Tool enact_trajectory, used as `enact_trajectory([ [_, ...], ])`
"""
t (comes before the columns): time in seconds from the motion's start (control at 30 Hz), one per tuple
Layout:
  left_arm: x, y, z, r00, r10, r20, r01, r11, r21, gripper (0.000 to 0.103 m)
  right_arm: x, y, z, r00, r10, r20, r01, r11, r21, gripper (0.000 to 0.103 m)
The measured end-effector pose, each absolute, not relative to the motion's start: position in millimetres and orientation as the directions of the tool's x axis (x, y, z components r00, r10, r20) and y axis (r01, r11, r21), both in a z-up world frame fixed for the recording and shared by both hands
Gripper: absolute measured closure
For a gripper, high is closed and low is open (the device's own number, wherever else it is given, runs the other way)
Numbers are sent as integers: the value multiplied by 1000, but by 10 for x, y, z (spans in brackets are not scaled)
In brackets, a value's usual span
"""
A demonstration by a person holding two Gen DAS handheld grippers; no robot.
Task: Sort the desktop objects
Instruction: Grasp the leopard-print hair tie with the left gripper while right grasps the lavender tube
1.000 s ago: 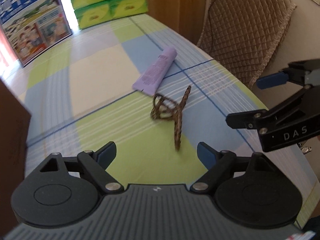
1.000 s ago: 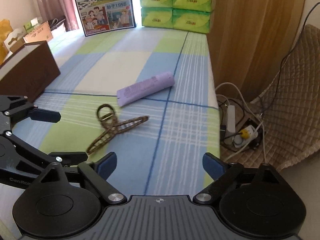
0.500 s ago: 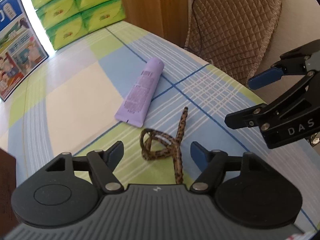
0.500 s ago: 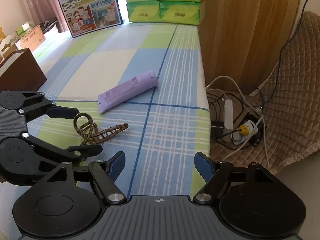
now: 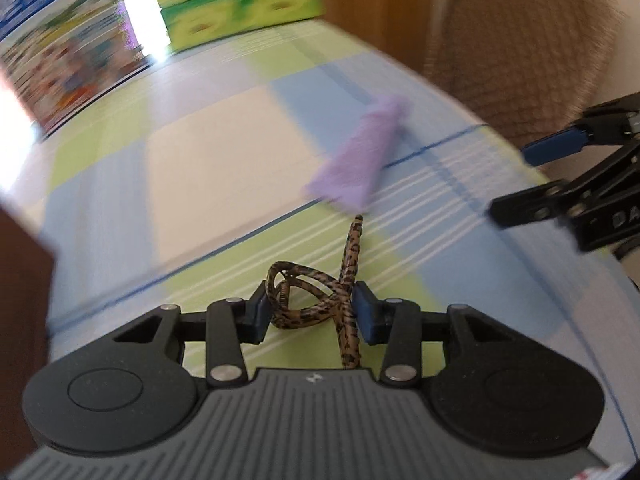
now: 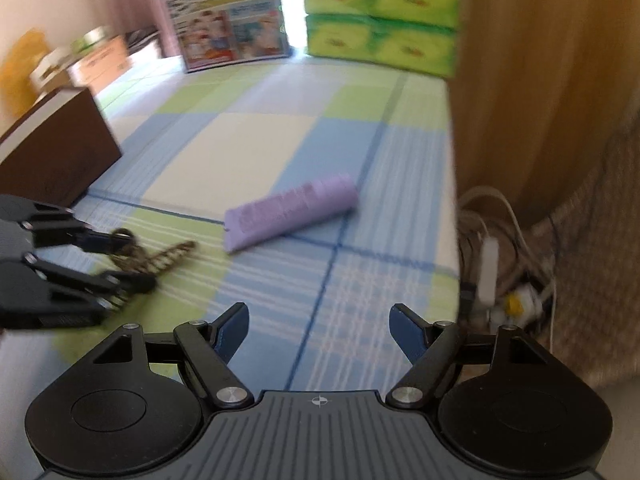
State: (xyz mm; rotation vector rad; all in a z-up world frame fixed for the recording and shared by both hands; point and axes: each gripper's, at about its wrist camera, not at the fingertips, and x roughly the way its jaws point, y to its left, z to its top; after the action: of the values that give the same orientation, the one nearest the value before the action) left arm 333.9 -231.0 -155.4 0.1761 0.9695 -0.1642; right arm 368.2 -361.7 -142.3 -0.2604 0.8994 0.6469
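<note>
Left gripper (image 5: 311, 312), wide a second ago, closing on the hair clip (image 5: 320, 300) on the checked cloth (image 5: 224, 184), pads seemingly touching; right gripper (image 6: 319, 330) apart, empty, near the tube (image 6: 288, 212).

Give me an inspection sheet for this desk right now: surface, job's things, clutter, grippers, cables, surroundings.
Surface: checked green, blue and cream tablecloth.
Job's things: leopard-print plastic hair claw; lilac squeeze tube, lying flat.
Clutter: brown box; green tissue packs; printed carton.
Grippers: left hand-held gripper closing, pads against the claw; right hand-held gripper open, empty.
Cables: power strip with white leads beside the table.
Surroundings: wooden panel; quilted brown cover.
</note>
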Motion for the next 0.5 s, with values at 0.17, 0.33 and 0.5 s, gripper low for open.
enact_trajectory([
  [0.17,3154,-1792,-1508,530,43,-847,32,997,71,65,3917,-3381,-1532,446,425,-788,-732,680,-47,28],
  [0.33,2894,-1456,-1483,505,110,-856,-103,992,66,65,4112,-3162,-1648,452,429,-782,-823,540,-179,15],
  [0.5,2733,-1256,-1466,481,140,-866,-177,982,60,64,4174,-2947,-1751,411,447,-795,-897,355,-264,10],
])
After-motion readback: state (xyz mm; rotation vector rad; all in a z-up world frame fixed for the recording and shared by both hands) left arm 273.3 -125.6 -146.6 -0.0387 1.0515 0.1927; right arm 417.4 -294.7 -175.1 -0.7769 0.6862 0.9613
